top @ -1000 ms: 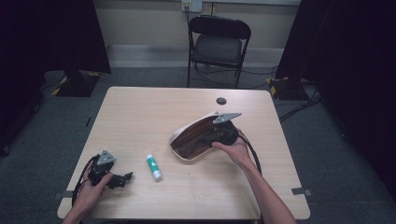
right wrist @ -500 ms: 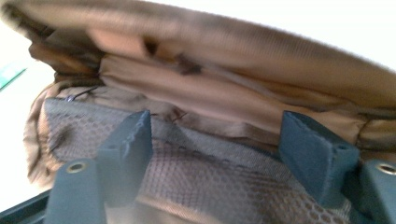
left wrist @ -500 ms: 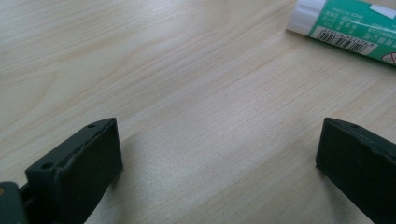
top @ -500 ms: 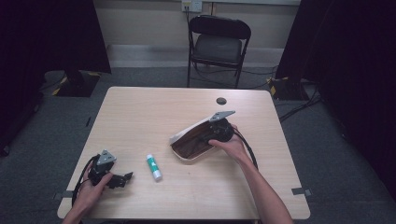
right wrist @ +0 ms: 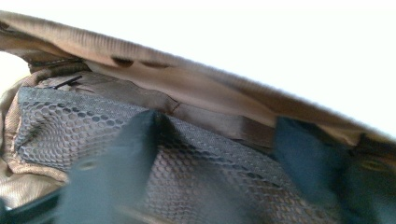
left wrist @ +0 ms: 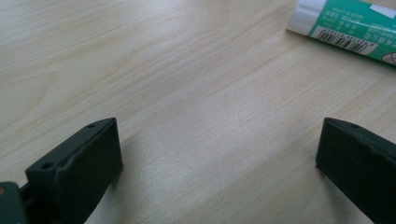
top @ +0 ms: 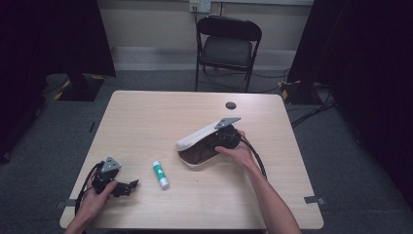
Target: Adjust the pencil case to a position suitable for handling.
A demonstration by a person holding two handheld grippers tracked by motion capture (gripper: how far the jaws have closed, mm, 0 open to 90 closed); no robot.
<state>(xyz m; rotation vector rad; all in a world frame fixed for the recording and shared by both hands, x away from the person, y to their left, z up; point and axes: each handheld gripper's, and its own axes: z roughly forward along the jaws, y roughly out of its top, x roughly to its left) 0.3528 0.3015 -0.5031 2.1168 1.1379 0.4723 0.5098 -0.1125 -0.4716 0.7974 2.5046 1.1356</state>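
While the pouch (top: 199, 146) lay open just right of the table's (top: 146, 117) middle, broad bare wood stretched behind it. The right gripper (top: 221, 141) reached into its mouth, jaws partly apart and just closing on nothing. The left gripper (top: 127, 187) rested near the front-left edge, jaws wide and empty, the glue stick (top: 160, 174) just beside.
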